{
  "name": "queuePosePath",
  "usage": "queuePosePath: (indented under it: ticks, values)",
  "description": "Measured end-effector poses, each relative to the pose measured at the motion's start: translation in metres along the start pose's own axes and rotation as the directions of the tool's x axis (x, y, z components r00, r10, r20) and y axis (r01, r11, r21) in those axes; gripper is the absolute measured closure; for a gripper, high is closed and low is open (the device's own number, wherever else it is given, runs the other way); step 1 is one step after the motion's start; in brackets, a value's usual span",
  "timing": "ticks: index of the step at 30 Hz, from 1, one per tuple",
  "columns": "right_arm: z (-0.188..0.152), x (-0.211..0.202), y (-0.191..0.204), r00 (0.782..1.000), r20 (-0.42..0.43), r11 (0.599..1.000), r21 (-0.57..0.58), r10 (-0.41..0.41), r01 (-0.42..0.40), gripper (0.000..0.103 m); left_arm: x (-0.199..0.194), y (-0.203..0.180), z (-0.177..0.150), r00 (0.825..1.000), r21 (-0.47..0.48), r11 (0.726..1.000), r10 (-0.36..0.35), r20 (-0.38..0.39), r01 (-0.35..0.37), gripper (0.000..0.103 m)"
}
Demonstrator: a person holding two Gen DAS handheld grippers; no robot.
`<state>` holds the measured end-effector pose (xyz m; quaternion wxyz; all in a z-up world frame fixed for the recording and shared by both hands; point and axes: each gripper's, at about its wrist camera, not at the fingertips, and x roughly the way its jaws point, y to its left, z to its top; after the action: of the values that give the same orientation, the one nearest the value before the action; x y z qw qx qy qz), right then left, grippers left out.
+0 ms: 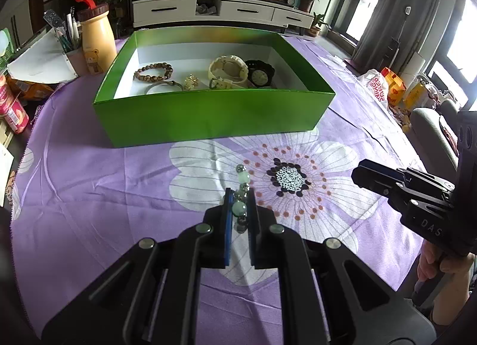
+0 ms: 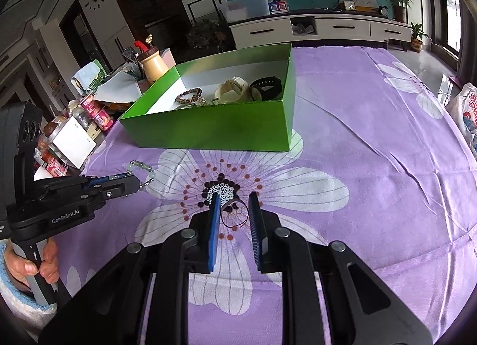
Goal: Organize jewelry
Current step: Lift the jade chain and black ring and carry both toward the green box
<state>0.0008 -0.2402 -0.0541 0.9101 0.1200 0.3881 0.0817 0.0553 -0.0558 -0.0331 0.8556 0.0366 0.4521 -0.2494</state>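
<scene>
cloth (image 1: pixel 89 172) under all | box (image 1: pixel 214 118) stands ahead of both grippers, watches and beads inside | left gripper (image 1: pixel 240 196) nearer box, nearly closed, pinching bracelet (image 1: pixel 242 193), strand's long axis toward box | right gripper (image 2: pixel 234 205) narrow, thin ring (image 2: pixel 235 215) between pads, grip uncertain
</scene>
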Motion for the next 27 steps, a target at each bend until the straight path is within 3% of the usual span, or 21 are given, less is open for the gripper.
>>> queuePosePath:
  ticks: [27]
  values:
    - [0.015, 0.005, 0.058, 0.999, -0.011, 0.994, -0.095, 0.047, -0.048, 0.084, -0.026, 0.038, 0.004, 0.996, -0.055, 0.997, 0.062, 0.057, -0.059, 0.095]
